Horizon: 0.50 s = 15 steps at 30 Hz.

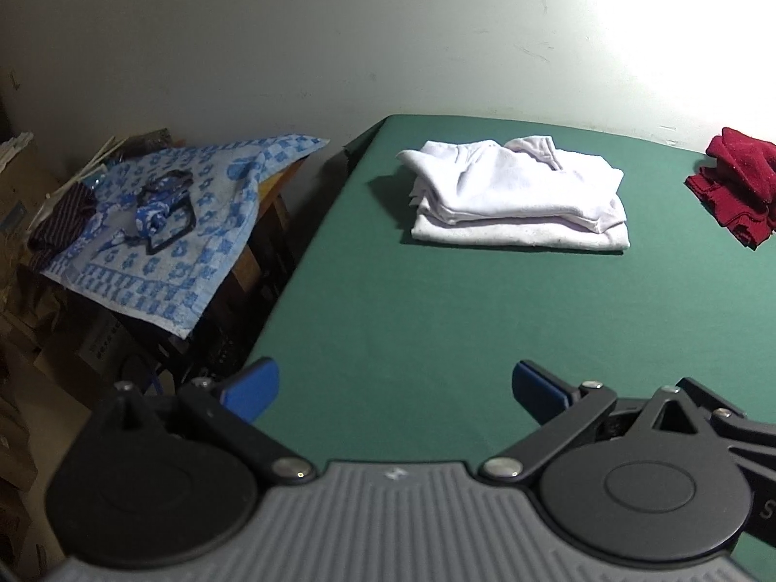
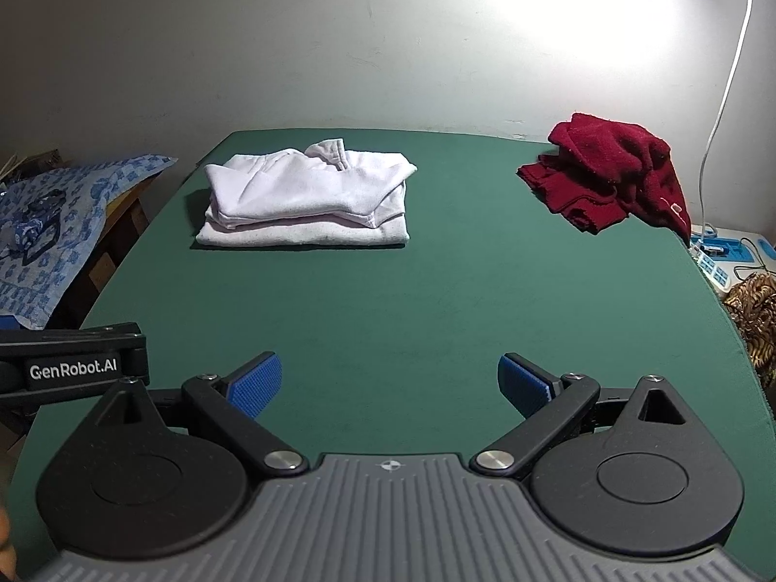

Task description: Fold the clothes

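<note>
The left gripper (image 1: 395, 390) hangs above the near edge of the green table (image 1: 388, 315) with its blue pads spread wide and nothing between them. The right gripper (image 2: 389, 383) sits beside it, equally wide and empty. A white garment (image 2: 305, 199) lies folded in a neat stack at the far left of the table, well apart from both tools. A red garment (image 2: 616, 174) (crumpled, not folded) rests at the far right corner. A blue patterned towel (image 1: 194, 223) drapes over furniture left of the table

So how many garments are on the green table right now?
2: a folded white garment at the far left, a crumpled red garment at the far right. None appears hidden.
</note>
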Each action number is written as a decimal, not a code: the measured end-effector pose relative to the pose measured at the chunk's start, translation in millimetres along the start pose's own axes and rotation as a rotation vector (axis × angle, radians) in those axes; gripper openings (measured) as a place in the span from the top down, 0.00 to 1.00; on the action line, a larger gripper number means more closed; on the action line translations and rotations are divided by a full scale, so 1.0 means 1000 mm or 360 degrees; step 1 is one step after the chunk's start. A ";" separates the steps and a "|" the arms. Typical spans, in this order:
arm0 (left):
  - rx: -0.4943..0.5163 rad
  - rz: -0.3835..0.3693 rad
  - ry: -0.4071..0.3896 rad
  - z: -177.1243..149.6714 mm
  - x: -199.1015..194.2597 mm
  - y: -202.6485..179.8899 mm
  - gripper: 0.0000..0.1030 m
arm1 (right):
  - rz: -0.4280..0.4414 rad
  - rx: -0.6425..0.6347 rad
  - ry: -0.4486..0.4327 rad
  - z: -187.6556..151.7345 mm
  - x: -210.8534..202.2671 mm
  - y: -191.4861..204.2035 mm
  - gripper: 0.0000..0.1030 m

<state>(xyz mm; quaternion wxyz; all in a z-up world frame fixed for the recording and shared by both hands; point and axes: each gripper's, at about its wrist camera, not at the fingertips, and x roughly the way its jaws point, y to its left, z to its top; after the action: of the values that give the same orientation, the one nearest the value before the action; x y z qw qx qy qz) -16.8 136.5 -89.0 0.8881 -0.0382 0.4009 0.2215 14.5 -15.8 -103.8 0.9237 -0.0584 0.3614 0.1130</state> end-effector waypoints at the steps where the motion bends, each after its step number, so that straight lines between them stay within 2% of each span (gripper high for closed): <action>1: -0.0001 0.0010 0.0000 0.000 0.000 0.000 0.01 | 0.0000 0.0000 -0.0006 0.000 0.000 0.000 0.05; 15: 0.0009 0.0000 0.0032 -0.002 0.000 -0.003 0.00 | 0.0020 0.0012 -0.0035 0.000 -0.004 -0.003 0.05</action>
<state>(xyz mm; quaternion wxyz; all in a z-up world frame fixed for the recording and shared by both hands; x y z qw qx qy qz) -17.2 133.7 -91.1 0.8841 -0.0379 0.4106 0.2198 12.4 -19.2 -100.7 0.9271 -0.0514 0.3521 0.1181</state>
